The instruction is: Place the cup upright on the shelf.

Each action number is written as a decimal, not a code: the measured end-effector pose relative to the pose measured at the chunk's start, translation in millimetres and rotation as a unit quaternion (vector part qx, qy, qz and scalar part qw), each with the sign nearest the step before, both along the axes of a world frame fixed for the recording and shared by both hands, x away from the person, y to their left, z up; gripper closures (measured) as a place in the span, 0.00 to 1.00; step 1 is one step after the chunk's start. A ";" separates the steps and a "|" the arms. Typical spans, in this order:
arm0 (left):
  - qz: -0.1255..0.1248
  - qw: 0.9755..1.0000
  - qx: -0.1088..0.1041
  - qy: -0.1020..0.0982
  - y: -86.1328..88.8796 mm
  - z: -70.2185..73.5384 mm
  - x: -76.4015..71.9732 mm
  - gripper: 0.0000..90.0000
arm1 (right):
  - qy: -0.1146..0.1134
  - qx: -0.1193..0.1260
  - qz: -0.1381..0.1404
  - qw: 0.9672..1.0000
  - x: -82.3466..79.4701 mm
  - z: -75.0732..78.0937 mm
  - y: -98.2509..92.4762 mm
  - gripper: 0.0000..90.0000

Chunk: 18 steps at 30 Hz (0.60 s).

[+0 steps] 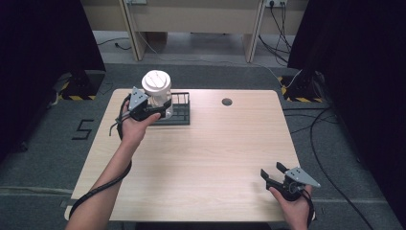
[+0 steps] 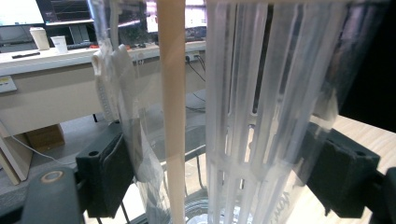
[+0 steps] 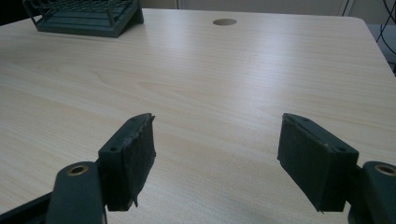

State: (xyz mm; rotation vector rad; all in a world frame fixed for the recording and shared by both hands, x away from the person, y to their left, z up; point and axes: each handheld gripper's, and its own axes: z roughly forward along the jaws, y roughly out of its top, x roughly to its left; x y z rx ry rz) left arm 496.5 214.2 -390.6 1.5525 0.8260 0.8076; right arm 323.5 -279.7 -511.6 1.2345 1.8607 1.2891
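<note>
My left gripper [image 1: 152,111] is at the far left of the table [image 1: 201,158], around a jar [image 1: 158,93] by the rack [image 1: 179,112]. My right gripper [image 1: 274,174] is at the near right corner.

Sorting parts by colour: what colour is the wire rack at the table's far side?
Dark green rack, clearest in the right gripper view.

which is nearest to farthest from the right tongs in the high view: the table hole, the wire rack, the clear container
1. Table hole, up the table from the right tongs, nearest.
2. Wire rack, far left part of the table.
3. Clear container with the white lid, at the rack's left end, held in the left tongs, farthest.
</note>
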 end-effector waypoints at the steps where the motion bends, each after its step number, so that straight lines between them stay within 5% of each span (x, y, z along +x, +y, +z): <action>1: 0.000 1.000 0.000 -0.001 0.1 0.2 0.8 0.19 | 0.000 0.000 0.000 1.000 0.1 0.0 -0.1 0.31; 18: 0.010 1.000 0.000 0.004 1.5 1.7 14.7 0.19 | 0.001 0.002 0.000 1.000 0.4 -0.1 -0.1 0.31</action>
